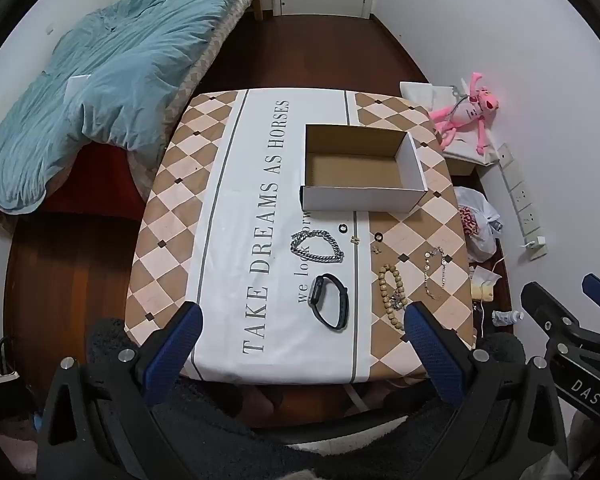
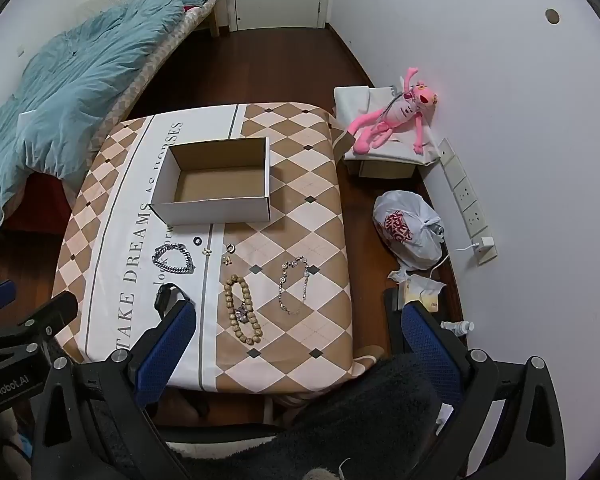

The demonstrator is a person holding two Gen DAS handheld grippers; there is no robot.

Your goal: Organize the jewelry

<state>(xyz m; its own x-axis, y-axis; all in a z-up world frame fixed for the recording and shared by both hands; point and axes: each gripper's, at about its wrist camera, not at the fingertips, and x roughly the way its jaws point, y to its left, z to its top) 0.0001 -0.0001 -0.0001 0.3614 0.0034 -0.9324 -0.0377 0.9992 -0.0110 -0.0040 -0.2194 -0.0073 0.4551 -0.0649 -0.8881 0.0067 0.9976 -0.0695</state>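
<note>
left gripper point(image 1: 300, 320): being held above near table edge, fingers spread, nothing pinched
right gripper point(image 2: 296, 320): being held likewise, fingers spread
black smartwatch point(image 1: 329, 301): lying at 6 o'clock of open white cardboard box point(image 1: 362, 198); strap judged soft, light, being best gripped across band
wooden bead bracelet point(image 2: 243, 315): at 3 o'clock of watch; judged slippery

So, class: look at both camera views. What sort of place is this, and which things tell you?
Most likely a bedroom at home: a bed with a blue quilt, a pink plush toy by the wall, and a small cloth-covered table.
</note>
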